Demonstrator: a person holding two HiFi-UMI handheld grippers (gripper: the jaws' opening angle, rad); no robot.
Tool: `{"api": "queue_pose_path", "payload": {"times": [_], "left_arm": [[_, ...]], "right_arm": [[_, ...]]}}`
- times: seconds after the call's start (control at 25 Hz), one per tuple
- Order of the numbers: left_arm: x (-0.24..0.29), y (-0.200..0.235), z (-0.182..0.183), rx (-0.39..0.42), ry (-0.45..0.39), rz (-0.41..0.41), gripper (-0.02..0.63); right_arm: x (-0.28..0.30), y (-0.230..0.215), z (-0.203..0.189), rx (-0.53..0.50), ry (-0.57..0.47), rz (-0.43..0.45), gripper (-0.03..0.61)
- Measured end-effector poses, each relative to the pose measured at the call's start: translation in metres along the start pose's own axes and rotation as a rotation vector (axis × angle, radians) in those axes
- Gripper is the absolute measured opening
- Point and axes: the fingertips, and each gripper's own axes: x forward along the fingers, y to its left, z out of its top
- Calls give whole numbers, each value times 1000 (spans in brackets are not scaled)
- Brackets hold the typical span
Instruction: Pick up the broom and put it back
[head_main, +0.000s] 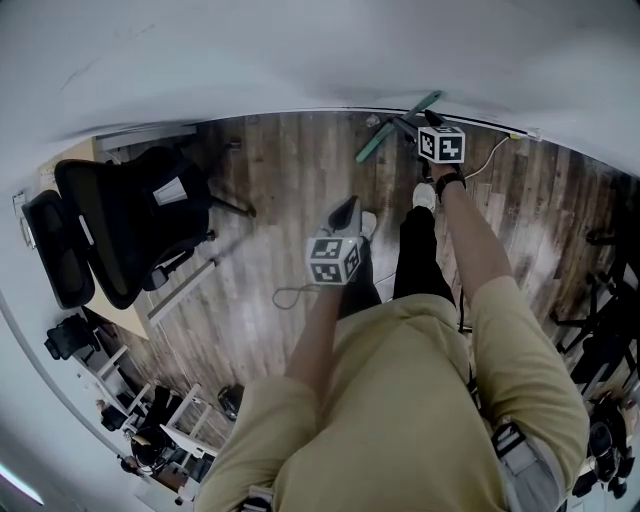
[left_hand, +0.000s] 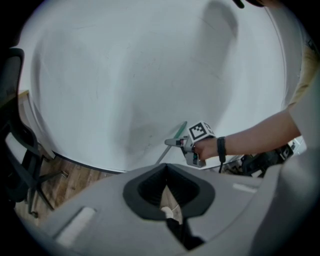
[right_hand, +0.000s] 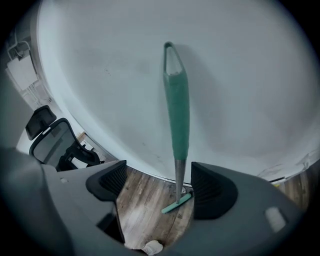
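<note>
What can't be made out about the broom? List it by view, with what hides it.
Right gripper view: how near the broom stands to the right gripper's open jaws; one end of its head sits behind a jaw.
Head view: the broom's middle, covered by the right gripper.
Left gripper view: broom tiny, head hidden by the left gripper's body.

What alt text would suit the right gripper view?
A green-handled broom stands against a white wall, its head on the wood floor. The right gripper, jaws open, frames its shaft without touching it; a black office chair stands at left.
</note>
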Motion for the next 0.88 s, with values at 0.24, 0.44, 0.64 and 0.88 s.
{"api": "queue_pose_path", "payload": {"times": [0.24, 0.44, 0.64, 0.88], "left_arm": [[7, -6, -8, 21, 27, -13, 2], [16, -11, -22, 24, 55, -17, 2], [24, -23, -27, 28, 78, -39, 2], [34, -35, -22, 41, 74, -72, 2]], "right_arm": [[-20, -51, -15, 77, -32, -54, 408], [-39, -88, -26, 140, -55, -117, 392], [-59, -97, -45, 159, -62, -128, 63], [-75, -59, -50, 49, -27, 13, 64]]}}
